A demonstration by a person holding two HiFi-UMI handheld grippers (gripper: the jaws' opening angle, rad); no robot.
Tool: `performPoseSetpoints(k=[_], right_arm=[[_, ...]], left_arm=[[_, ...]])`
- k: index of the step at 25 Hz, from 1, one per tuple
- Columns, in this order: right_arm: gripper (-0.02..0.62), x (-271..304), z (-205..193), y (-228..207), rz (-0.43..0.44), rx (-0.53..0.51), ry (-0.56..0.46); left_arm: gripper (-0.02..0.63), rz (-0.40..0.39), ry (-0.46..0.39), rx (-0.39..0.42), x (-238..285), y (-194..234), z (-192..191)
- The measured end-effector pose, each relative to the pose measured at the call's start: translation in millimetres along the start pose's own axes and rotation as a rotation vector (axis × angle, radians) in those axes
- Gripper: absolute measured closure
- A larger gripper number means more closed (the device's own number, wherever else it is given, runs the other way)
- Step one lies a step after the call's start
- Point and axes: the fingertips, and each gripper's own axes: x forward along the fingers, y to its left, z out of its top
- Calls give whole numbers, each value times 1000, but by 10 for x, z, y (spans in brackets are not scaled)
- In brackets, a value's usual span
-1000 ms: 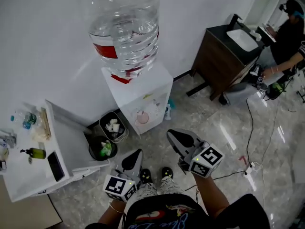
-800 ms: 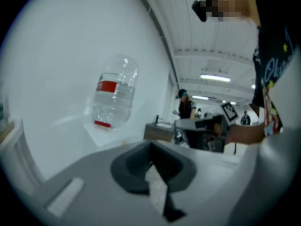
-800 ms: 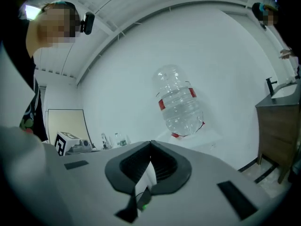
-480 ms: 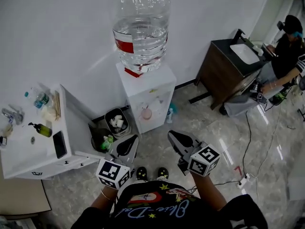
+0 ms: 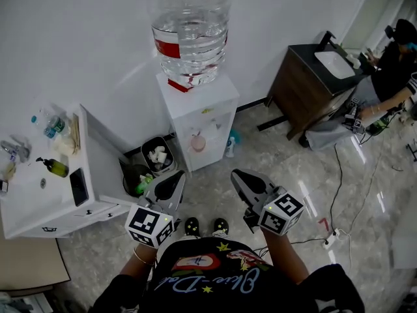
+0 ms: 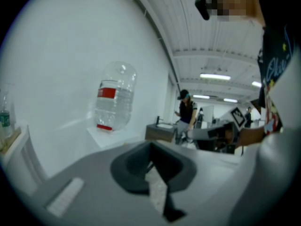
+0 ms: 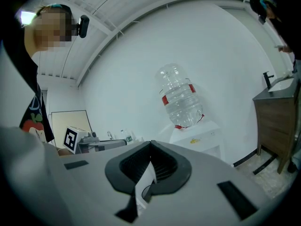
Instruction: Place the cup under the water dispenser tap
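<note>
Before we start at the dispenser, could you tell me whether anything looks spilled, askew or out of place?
Nothing looks spilled or damaged. The water dispenser stands upright with its bottle seated. The one untidy thing is a cable trailing loose over the floor toward a power strip.

A plain white wall (image 5: 78,44) runs behind everything, meeting a glossy grey stone-look floor (image 5: 273,155) that throws back pale streaks of light. At the left stands a white surface (image 5: 32,207) with a green bottle (image 5: 55,168) and a dark phone (image 5: 78,186) on it. Just beside its corner sit two waste bins, one grey (image 5: 171,162), one black (image 5: 125,176) (both with rubbish in them). To the right a dark wooden vanity (image 5: 296,96) carries a white basin (image 5: 333,64). A thin cable (image 5: 339,175) trails over the floor to a power strip (image 5: 330,238). In the left gripper view the white ceiling (image 6: 211,32) bears long strip lights (image 6: 214,76).
</note>
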Motion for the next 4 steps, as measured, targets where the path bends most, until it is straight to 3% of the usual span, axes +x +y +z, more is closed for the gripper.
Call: performPoseSetpoints(k=[4], right_arm=[[580,-9,-30,-17,-3,0,7]], left_arm=[[617,0,-6,9,9,-4,6]])
